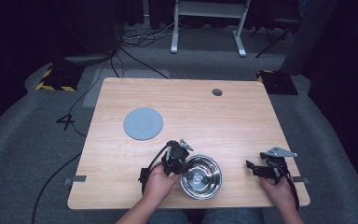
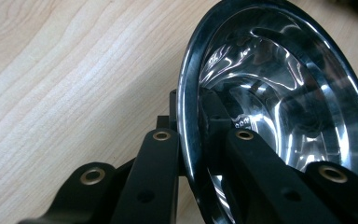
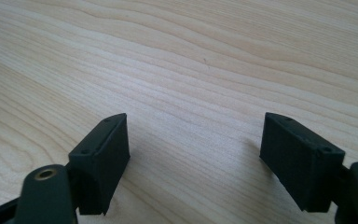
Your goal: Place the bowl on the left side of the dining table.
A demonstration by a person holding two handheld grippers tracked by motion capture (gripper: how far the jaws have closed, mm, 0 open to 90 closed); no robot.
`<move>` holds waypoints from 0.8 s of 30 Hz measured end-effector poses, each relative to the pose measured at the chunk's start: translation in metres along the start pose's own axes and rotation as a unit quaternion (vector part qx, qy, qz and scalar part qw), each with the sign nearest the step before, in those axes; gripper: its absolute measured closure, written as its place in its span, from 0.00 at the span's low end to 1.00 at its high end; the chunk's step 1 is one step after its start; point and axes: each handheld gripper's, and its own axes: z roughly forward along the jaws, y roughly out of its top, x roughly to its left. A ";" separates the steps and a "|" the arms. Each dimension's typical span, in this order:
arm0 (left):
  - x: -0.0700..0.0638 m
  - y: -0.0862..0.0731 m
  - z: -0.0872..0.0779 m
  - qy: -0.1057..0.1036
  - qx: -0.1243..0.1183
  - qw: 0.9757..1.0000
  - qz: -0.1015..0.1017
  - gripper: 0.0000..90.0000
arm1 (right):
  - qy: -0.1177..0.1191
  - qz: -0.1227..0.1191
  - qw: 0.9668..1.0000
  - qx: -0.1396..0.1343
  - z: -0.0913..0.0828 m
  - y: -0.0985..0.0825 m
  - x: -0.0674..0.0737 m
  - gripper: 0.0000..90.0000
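High view. Steel bowl (image 1: 201, 176) sits on the wooden table (image 1: 186, 112) close to the near edge, a little right of centre. Left gripper (image 1: 178, 160) is at the bowl's left rim, held by the person's left hand (image 1: 157, 183). Right gripper (image 1: 257, 170) lies low over the near right corner, well apart from the bowl, in the right hand (image 1: 279, 190). Grey round mat (image 1: 142, 123) lies left of centre, farther off; a small dark hole (image 1: 217, 92) is near the far edge.

- Risk: the bowl is near the table's front lip; a pull toward the person could likely drag it over the edge.
- Open room: wide bare wood far of the bowl and between bowl and mat; little margin on the near side and at the right corner.

Left gripper view. Jaws are clamped on the bowl's rim (image 2: 189, 107), one jaw outside the wall, the other inside the polished hollow.

- Risk: a thin, slick rim held at one point only; the bowl may swing or slip when lifted, and its weight hangs off to one side.

Right gripper view. Jaws stand wide apart over bare wood (image 3: 186, 70), holding nothing, low to the surface.

- Risk: judged small; the pads sit close to the tabletop and could scrape it if lowered.
- Open room: clear grain ahead of both pads.
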 end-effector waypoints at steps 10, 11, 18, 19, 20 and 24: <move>0.001 0.007 -0.017 0.008 -0.011 1.000 0.009 0.95 | 0.000 0.000 1.000 0.000 0.000 0.000 0.000 0.26; 0.001 0.008 -0.020 0.015 -0.018 1.000 0.007 0.95 | 0.000 0.000 1.000 0.000 0.000 0.000 0.000 0.26; 0.001 0.011 -0.028 0.023 -0.033 0.999 0.007 0.95 | 0.000 0.000 1.000 0.000 0.000 0.000 0.000 0.26; 0.000 0.011 -0.028 0.024 -0.036 0.999 -0.002 0.95 | 0.000 0.000 1.000 0.000 0.000 0.000 0.000 0.26; 0.001 0.012 -0.030 0.025 -0.035 0.999 0.001 0.95 | 0.000 0.000 1.000 0.000 0.000 0.000 0.000 0.26; 0.002 0.014 -0.035 0.028 -0.042 0.999 -0.002 0.95 | 0.000 0.000 1.000 0.000 0.000 0.000 0.000 0.26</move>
